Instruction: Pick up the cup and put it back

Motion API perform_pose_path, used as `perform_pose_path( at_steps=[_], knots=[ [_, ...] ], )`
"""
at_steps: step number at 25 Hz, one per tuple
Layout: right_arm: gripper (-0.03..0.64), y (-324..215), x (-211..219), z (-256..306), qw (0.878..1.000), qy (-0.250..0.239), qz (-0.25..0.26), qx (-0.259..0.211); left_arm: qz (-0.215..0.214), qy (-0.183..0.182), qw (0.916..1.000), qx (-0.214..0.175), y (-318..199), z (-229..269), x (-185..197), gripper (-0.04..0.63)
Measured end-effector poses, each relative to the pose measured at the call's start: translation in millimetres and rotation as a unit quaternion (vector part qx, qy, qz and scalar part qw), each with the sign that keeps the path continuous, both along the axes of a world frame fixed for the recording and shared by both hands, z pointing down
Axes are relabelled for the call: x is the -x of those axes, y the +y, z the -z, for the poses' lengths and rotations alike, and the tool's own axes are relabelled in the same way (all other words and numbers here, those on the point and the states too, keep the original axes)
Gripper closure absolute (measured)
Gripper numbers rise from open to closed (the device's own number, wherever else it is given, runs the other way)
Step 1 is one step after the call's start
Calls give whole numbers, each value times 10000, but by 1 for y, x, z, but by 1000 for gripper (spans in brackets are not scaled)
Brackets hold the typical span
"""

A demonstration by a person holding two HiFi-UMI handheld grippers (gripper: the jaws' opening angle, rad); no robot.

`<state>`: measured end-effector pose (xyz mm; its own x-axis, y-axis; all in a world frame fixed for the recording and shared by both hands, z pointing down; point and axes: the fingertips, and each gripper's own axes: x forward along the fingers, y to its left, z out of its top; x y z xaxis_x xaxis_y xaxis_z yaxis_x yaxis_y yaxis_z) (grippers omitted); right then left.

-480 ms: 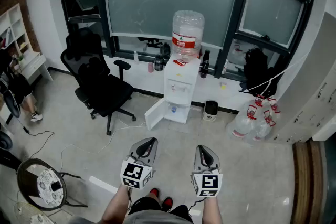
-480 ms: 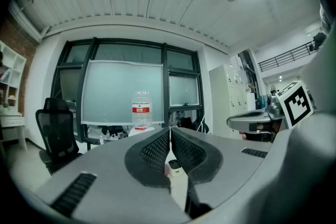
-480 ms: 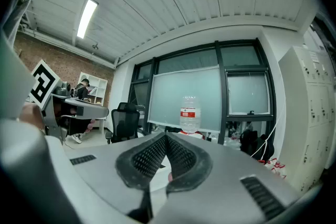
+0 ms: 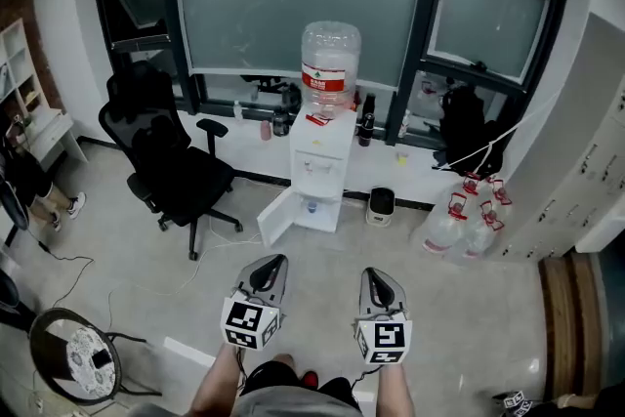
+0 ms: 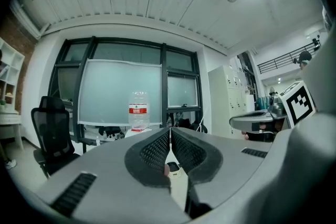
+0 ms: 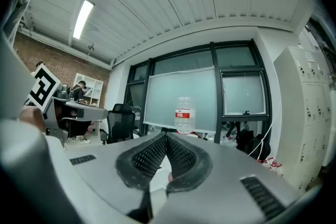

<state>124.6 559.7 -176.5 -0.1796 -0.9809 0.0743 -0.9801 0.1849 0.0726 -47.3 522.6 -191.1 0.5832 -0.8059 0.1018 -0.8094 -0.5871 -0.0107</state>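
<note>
A white water dispenser [image 4: 322, 156] with a clear bottle [image 4: 329, 63] on top stands against the window wall, its lower door hanging open. On the ledge to its left is a small pinkish cup-like thing [image 4: 265, 130], too small to tell for sure. My left gripper [image 4: 274, 261] and right gripper [image 4: 372, 274] are held side by side over the floor, well short of the dispenser. Both point at it and both are shut with nothing between the pads. The bottle [image 5: 138, 115] shows beyond the left gripper [image 5: 170, 131], and the bottle [image 6: 182, 114] also shows beyond the right gripper [image 6: 166, 137].
A black office chair [image 4: 171, 161] stands left of the dispenser. Several water jugs [image 4: 459, 225] lie to its right by grey lockers [image 4: 586, 171]. A black bag [image 4: 464, 127] sits on the ledge. A round stool [image 4: 73, 356] is at the lower left, a person [image 4: 24, 176] at the left edge.
The dispenser, chair and window have slid a little left and up in the head view. Both grippers stay at the same spot in the picture, still shut.
</note>
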Motion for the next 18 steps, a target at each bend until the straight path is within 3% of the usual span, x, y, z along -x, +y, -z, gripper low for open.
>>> perform_pose_path(
  at_steps=[10,18],
  knots=[
    [598,-33,-11,-18,9998,-102,30,152,51,-45,9999,75,-34,-12,-8,566],
    [598,-108,-4,-32,9995,-116,78,292,90,-42,9997,203,-114,-24,0,566]
  ],
)
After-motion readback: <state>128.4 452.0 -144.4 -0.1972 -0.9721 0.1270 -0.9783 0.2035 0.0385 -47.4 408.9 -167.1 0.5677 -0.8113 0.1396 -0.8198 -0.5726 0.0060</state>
